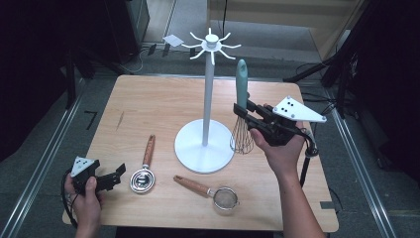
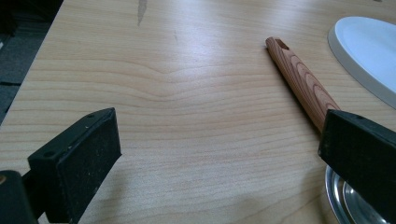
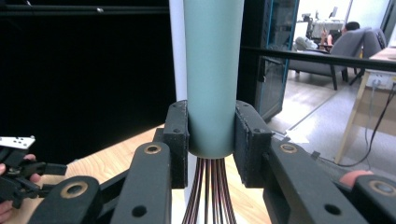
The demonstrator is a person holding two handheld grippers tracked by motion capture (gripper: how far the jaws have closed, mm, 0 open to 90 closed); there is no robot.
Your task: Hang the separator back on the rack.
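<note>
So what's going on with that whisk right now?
Right gripper jaws clamped on whisk handle, whisk upright, off table. Left gripper open, idle beside spoon. Stand close alongside whisk.

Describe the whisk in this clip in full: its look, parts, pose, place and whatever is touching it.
The whisk has a smooth pale teal handle, plastic or silicone by its look, and a balloon of thin wires that look dark or coppery. It stands upright, handle up, wires hanging down, right of the white stand's pole. The right gripper clamps the handle's lower end, a pad pressing on each side just above where the wires emerge. Whether the wire tips touch the table I cannot tell.
</note>
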